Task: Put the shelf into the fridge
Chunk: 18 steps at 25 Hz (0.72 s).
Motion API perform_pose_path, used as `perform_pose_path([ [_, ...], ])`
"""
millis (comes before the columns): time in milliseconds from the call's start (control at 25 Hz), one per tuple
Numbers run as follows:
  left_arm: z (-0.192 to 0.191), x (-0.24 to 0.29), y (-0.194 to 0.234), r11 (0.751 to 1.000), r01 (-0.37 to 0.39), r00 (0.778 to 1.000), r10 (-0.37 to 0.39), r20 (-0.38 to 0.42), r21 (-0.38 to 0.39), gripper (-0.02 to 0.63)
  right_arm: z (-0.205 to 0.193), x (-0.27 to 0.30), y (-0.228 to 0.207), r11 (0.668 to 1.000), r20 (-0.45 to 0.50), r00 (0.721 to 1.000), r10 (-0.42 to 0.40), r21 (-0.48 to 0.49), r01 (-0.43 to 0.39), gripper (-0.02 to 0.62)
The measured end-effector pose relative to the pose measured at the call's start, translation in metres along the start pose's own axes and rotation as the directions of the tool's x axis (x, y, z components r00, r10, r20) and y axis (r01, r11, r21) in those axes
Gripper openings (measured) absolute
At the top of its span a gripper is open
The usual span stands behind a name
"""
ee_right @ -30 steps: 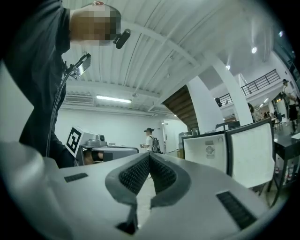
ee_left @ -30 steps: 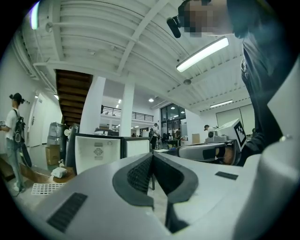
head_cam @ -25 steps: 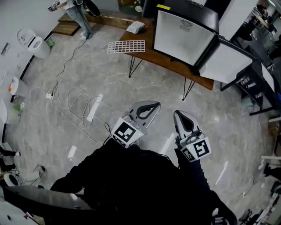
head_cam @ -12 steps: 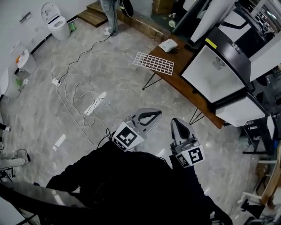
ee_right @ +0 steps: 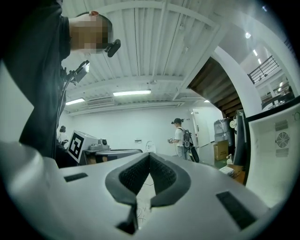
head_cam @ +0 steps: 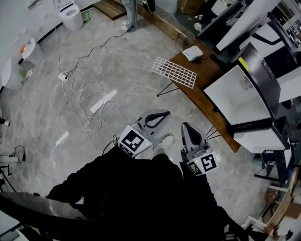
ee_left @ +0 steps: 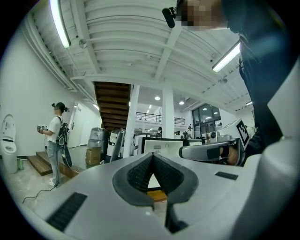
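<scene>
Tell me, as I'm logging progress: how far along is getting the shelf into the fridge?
Done: nothing; the wire shelf lies on the table's end, outside the fridge. In hand: nothing; left gripper and right gripper are shut and empty. Left: grasp the shelf and slide it in.

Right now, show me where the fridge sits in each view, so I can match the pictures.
Head view: fridge right of centre, white panel showing.
Left gripper view: centre, just beyond the jaw tips.
Right gripper view: far right edge.
Shared landmark: the standing person, top centre in head view, left in left gripper view, centre-right in right gripper view.
</scene>
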<state>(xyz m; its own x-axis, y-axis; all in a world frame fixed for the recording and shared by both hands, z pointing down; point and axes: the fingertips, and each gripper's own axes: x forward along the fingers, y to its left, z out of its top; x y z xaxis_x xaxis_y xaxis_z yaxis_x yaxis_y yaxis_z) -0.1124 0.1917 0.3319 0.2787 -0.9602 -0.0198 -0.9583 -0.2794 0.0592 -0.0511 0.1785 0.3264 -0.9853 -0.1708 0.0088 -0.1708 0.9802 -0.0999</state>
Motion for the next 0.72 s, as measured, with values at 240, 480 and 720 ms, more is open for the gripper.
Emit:
perform_pose_path([
  [240, -0.006, 0.043, 0.047, 0.998, -0.065, 0.998, 0.065, -0.015, 0.0, 0.003, -0.001, 0.047, -0.06, 0.998, 0.02, 0.998, 0.067, 0.012, -0.067, 0.005],
  [480, 0.0, 0.098, 0.096, 0.983, -0.142, 0.989, 0.145, 0.017, -0.115, 0.003, 0.01, 0.09, -0.125, 0.984, 0.025, 0.984, 0.175, 0.006, -0.176, 0.005],
  [720, -0.022, 0.148, 0.141, 0.915, -0.189, 0.974, 0.22, 0.048, -0.355, 0.002, 0.008, 0.123, -0.185, 0.966, 0.016, 0.967, 0.256, 0.028, -0.256, 0.005],
])
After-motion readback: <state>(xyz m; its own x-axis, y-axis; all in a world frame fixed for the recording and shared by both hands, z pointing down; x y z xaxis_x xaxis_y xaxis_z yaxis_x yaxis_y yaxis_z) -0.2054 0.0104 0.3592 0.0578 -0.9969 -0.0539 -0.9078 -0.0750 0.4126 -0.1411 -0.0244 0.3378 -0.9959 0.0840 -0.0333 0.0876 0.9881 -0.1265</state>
